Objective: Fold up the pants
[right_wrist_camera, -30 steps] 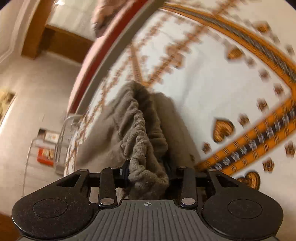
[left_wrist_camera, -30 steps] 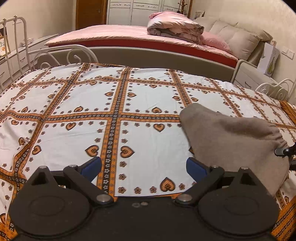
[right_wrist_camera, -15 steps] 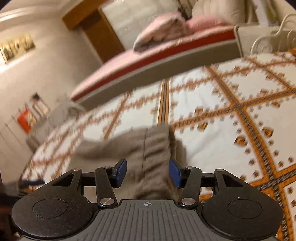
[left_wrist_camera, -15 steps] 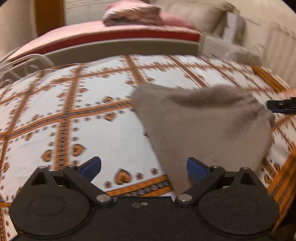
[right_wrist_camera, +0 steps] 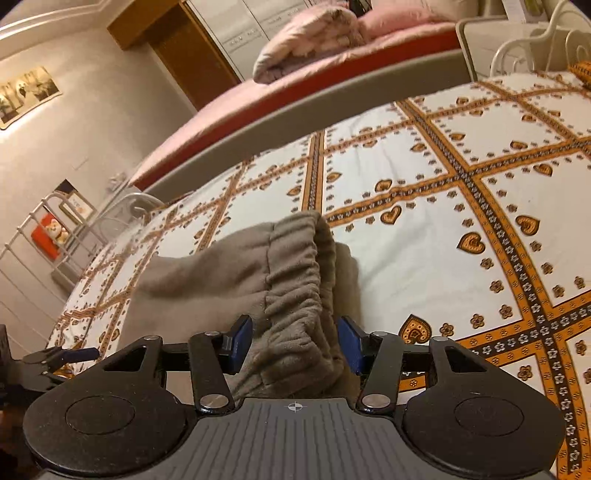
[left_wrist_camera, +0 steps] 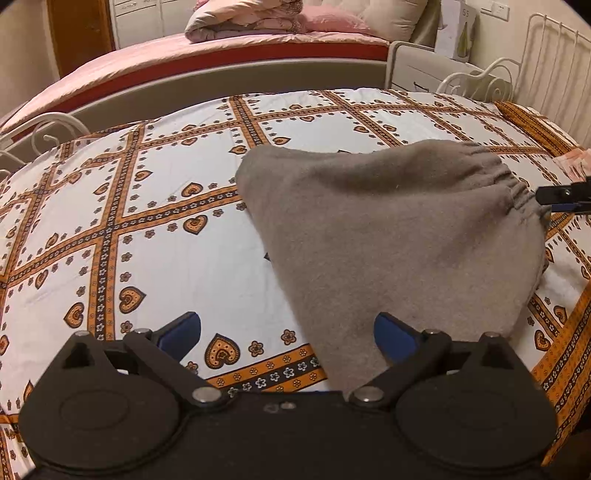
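The grey-brown fleece pants [left_wrist_camera: 399, 236] lie bunched in a folded heap on the patterned bedsheet [left_wrist_camera: 155, 236]. My left gripper [left_wrist_camera: 288, 332] is open, low over the sheet at the heap's near left edge; its right pad is beside the fabric. My right gripper [right_wrist_camera: 295, 341] is open, its blue pads either side of the elastic waistband [right_wrist_camera: 299, 280], which lies loose between them. The right gripper also shows at the right edge of the left wrist view [left_wrist_camera: 565, 195], at the waistband end. The left gripper shows at the left edge of the right wrist view [right_wrist_camera: 55, 360].
A white metal bed frame [left_wrist_camera: 546, 55] rims the bed on the right and at the left [left_wrist_camera: 48, 129]. A second bed with pink cover [left_wrist_camera: 221, 55] and a folded duvet [left_wrist_camera: 243, 18] stands behind. A nightstand [left_wrist_camera: 424, 70] sits at the back right.
My right gripper opened and let go of the waistband, and swung to level. The pants dropped onto the sheet. My left gripper turned right, bringing the heap in front of it.
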